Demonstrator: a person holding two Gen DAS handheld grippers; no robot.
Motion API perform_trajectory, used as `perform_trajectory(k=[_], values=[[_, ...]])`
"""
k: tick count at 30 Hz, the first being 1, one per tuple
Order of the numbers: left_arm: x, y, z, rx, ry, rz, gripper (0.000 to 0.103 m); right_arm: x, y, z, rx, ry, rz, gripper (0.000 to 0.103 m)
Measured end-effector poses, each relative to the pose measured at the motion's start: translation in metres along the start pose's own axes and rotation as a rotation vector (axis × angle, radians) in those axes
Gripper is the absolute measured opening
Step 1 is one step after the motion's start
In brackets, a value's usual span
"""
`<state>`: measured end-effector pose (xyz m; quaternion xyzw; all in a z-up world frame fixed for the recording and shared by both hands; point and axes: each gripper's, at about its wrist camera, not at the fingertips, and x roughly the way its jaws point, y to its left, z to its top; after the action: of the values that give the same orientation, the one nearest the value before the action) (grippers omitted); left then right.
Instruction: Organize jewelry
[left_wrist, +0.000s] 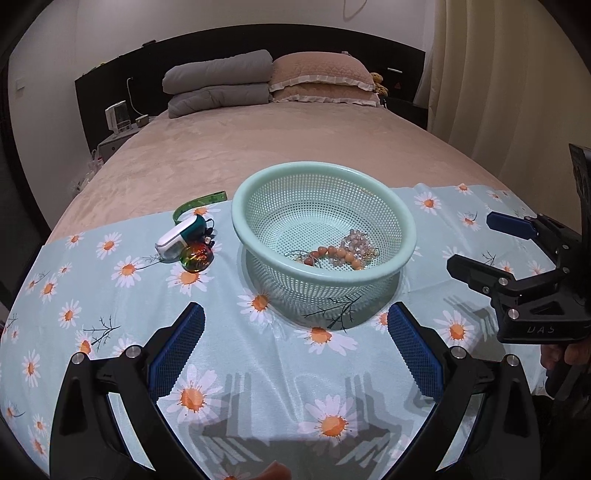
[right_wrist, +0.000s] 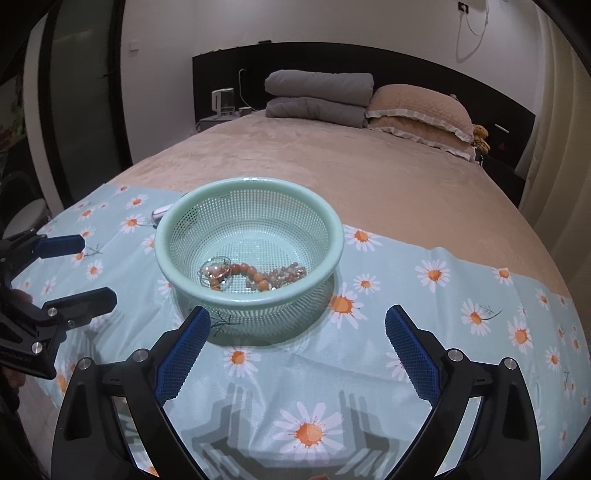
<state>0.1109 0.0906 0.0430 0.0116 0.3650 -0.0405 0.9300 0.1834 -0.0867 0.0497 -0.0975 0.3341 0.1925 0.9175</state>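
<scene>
We are working over a bed (left_wrist: 221, 155) spread with a daisy-print cloth (left_wrist: 258, 369). A mint-green basket (left_wrist: 243, 206) is sitting on the cloth, holding an orange bead bracelet (left_wrist: 334, 254) and a pale bead strand (right_wrist: 284, 272). Left of the basket, a small white device (left_wrist: 177, 240) and a glossy round ornament (left_wrist: 197, 257) are lying together. We are holding our left gripper (left_wrist: 295, 325) and right gripper (right_wrist: 297, 326) spread wide, grasping nothing.
</scene>
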Motion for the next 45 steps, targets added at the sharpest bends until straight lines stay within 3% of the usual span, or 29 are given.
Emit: perform_trajectory(k=[10,15,23,34,45], values=[[-0.007,-0.016,-0.02,0.046,-0.018,0.089,0.097,-0.012,0.0,-0.015,-0.002,0.007,0.01,0.093],[-0.011,-0.019,-0.025,0.01,-0.016,0.049,0.097,-0.02,0.002,-0.019,-0.015,0.0,0.006,0.094],[-0.014,-0.021,-0.032,-0.022,-0.013,0.066,0.097,-0.026,0.003,-0.025,-0.02,0.009,-0.003,0.094],[-0.023,-0.028,-0.034,0.007,-0.023,0.116,0.097,-0.034,0.003,-0.029,-0.016,0.005,0.003,0.095],[-0.03,-0.038,-0.032,0.043,-0.03,0.114,0.097,-0.039,-0.002,-0.034,-0.011,0.014,-0.011,0.095]])
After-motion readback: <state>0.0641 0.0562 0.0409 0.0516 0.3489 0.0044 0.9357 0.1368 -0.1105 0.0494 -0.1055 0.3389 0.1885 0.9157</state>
